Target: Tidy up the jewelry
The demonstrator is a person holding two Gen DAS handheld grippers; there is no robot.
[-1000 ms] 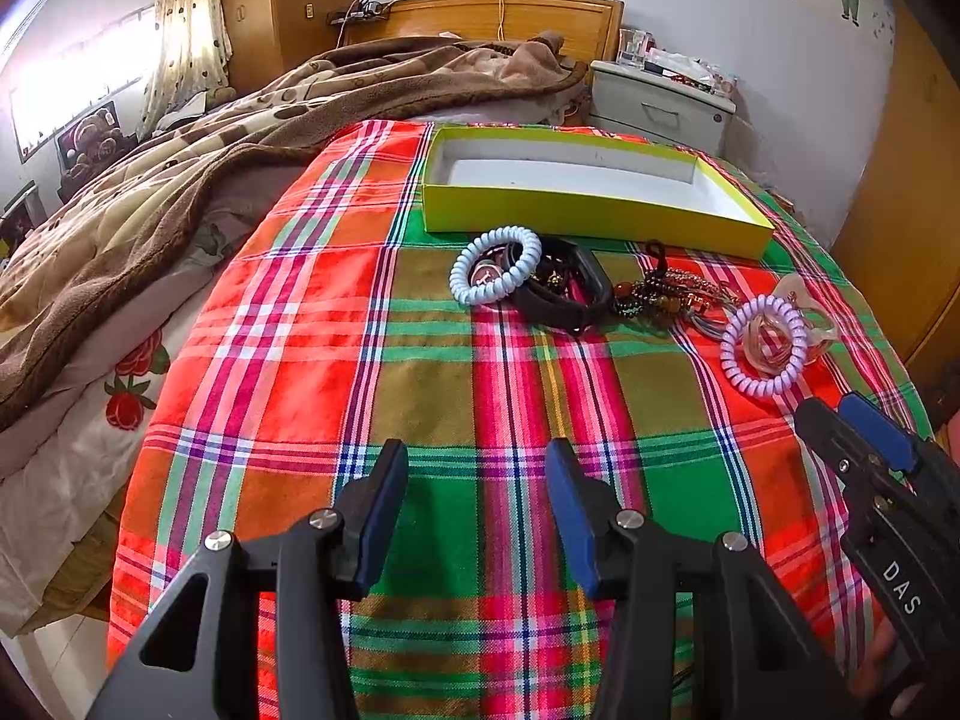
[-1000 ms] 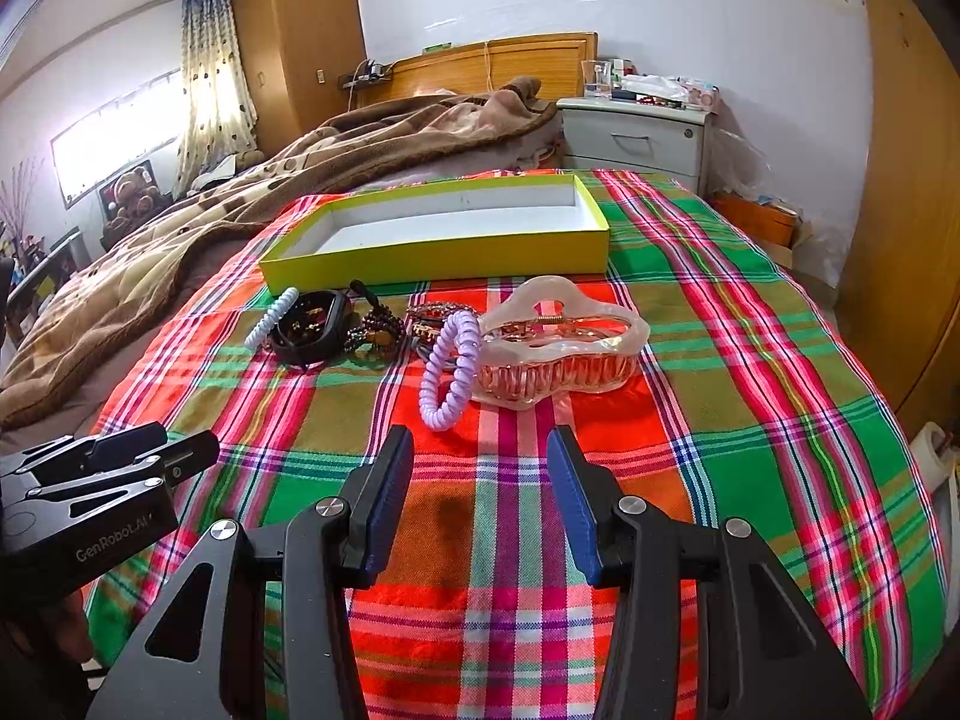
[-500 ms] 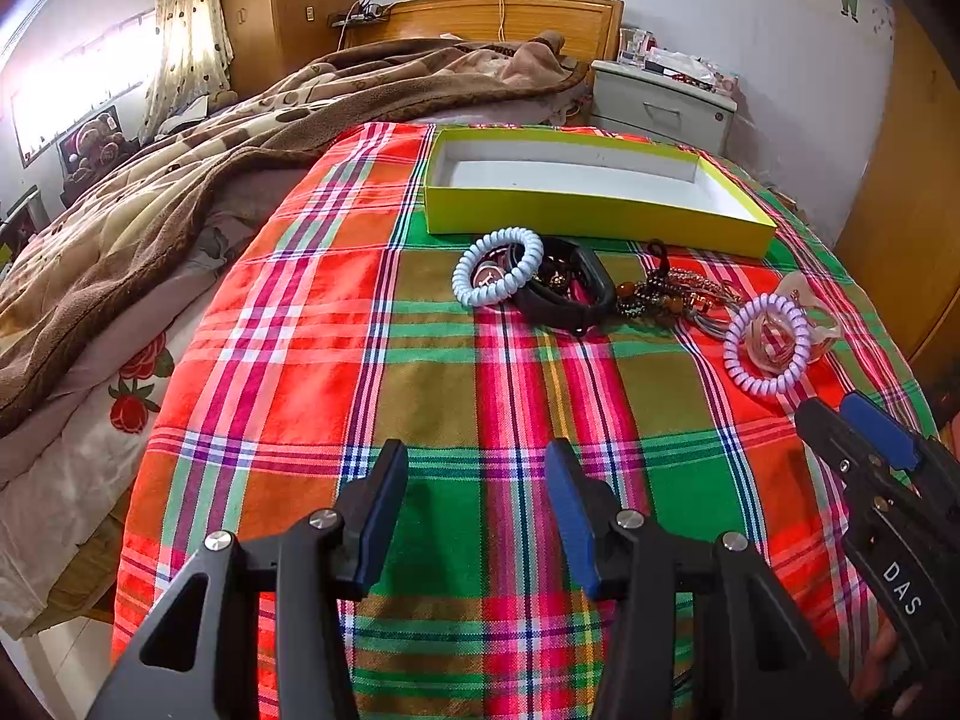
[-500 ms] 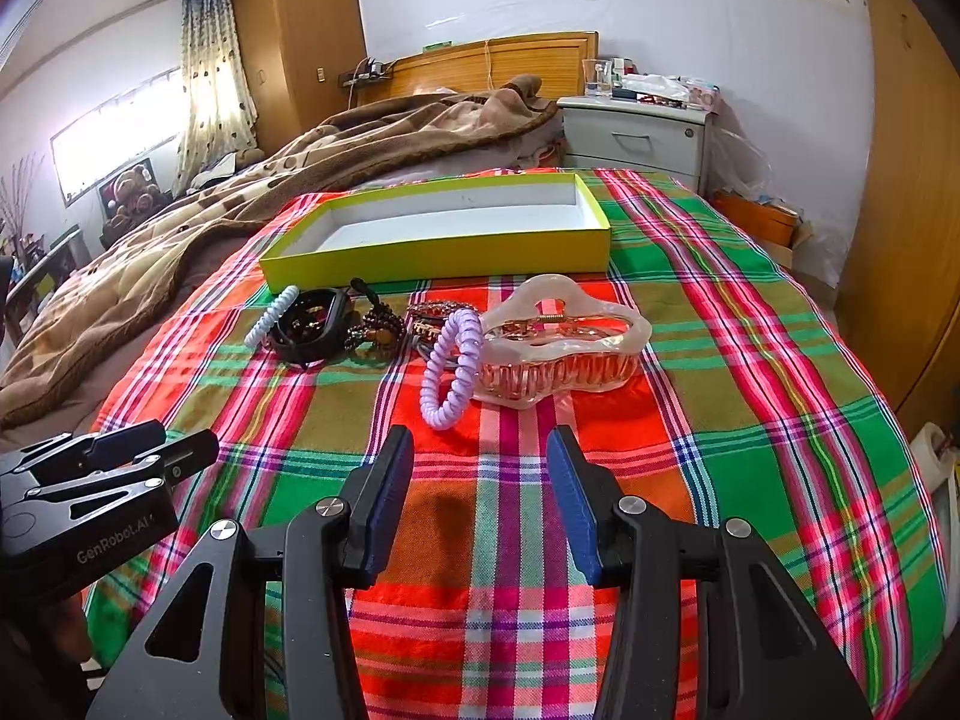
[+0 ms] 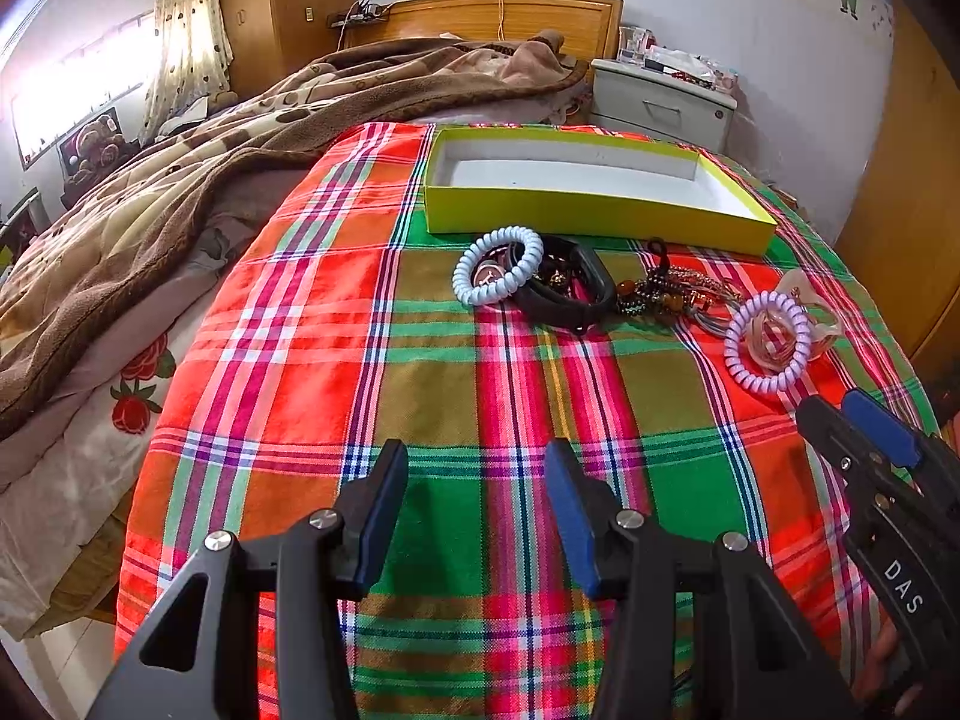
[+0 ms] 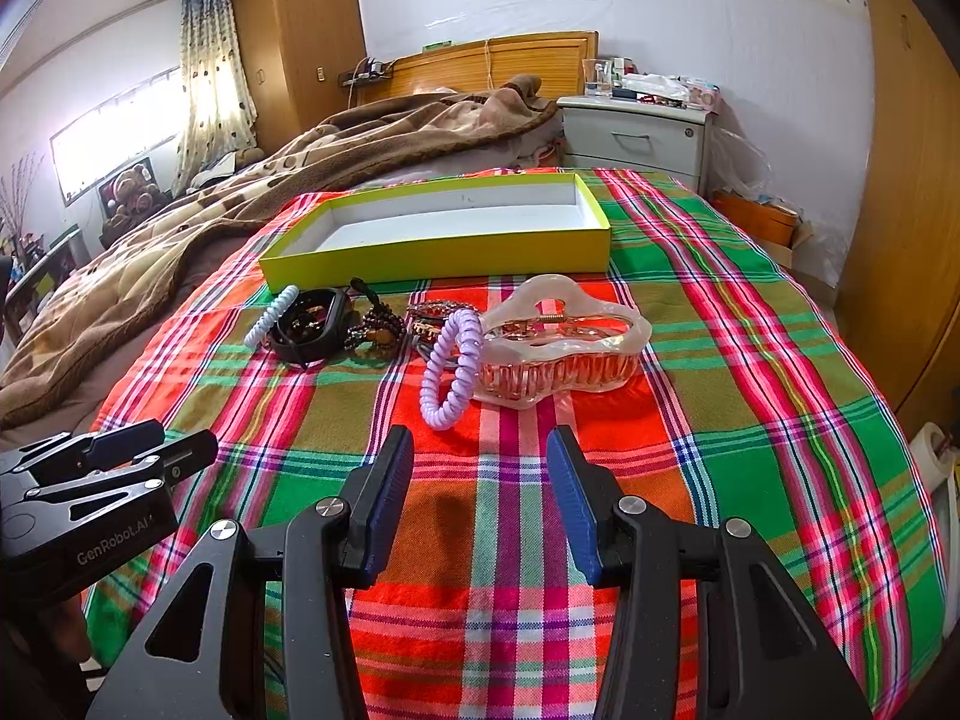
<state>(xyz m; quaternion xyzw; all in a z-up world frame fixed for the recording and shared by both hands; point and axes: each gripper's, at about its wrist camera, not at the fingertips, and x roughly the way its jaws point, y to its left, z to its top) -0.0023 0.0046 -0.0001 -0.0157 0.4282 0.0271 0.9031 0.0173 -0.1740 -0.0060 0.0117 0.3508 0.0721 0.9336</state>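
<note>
An empty yellow-green box lies on the plaid cloth at the far end. In front of it lies a row of jewelry: a pale blue coil tie, a black band, brown beads, a lilac coil tie and a pink claw clip. My left gripper is open and empty, well short of the pale blue tie. My right gripper is open and empty, just short of the lilac tie and clip.
The plaid cloth covers the bed's foot. A brown blanket is heaped at the left. A grey nightstand stands behind the box, a wooden wardrobe at the right. The bed edge drops off at the left and right.
Both grippers have stayed open and nearly still. The left wrist view has crept slightly forward. No jewelry has moved.
</note>
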